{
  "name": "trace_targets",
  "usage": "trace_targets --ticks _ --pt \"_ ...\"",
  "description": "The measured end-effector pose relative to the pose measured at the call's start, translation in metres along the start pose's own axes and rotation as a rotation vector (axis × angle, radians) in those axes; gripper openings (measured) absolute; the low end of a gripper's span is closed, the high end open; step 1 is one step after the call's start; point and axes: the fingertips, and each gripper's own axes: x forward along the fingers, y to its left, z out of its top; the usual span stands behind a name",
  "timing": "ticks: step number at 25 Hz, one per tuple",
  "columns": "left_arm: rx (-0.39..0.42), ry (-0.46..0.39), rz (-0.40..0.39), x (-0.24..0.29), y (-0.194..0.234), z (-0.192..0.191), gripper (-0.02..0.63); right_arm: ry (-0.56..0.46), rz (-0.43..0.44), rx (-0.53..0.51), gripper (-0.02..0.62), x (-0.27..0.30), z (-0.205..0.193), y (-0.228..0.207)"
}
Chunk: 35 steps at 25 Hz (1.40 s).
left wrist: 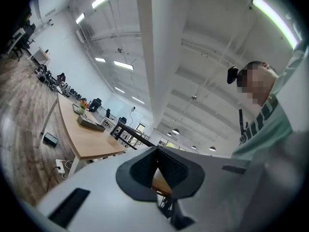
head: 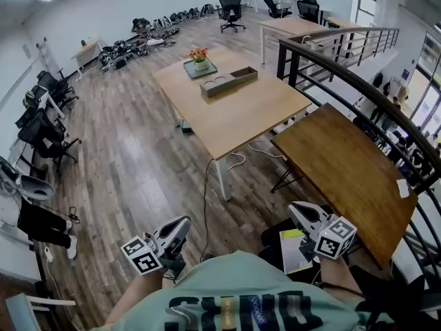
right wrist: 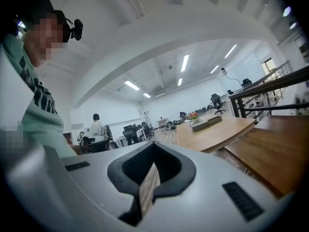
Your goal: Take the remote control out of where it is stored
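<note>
Well, the remote I cannot make out from here. I judge it lies in the long wooden organizer point(head: 229, 81) on the pale table point(head: 241, 123), near the flower pot point(head: 200, 59), too far off to show shape or colour. My left gripper point(head: 180, 227) and right gripper point(head: 298, 211) are both closed on nothing, well apart from that table. What matters now, I think: come up square to the organizer and open the jaws before reaching in.

Pale wood table point(head: 241, 119); darker brown table point(head: 344, 171); grey-brown organiser point(head: 233, 85); mint shirt point(head: 234, 281).
</note>
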Motion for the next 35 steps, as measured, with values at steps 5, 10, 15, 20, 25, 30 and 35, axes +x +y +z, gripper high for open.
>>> trace_targets --ticks 5,10,15,20,25,30,35 --pt "0.005 0.000 -0.050 -0.021 0.066 0.053 -0.002 0.006 -0.037 -0.029 0.006 0.078 0.015 0.028" --pt "0.016 -0.006 -0.066 -0.043 0.137 0.101 -0.002 -0.003 -0.069 -0.069 0.006 0.152 0.036 0.041" --pt "0.006 -0.019 -0.069 -0.058 0.187 0.128 -0.002 0.041 -0.098 -0.081 0.006 0.200 0.039 0.047" --pt "-0.024 -0.037 -0.048 -0.062 0.223 0.135 -0.002 0.072 -0.107 -0.099 0.006 0.237 0.050 0.030" --pt "-0.038 -0.033 -0.005 -0.049 0.253 0.141 -0.002 0.073 -0.082 -0.090 0.006 0.267 0.057 0.003" --pt "0.003 -0.038 0.053 -0.008 0.278 0.159 -0.002 0.053 -0.044 -0.054 0.006 0.294 0.064 -0.061" --pt "0.019 -0.083 0.155 0.049 0.302 0.187 -0.002 0.027 -0.010 -0.067 0.006 0.324 0.102 -0.150"
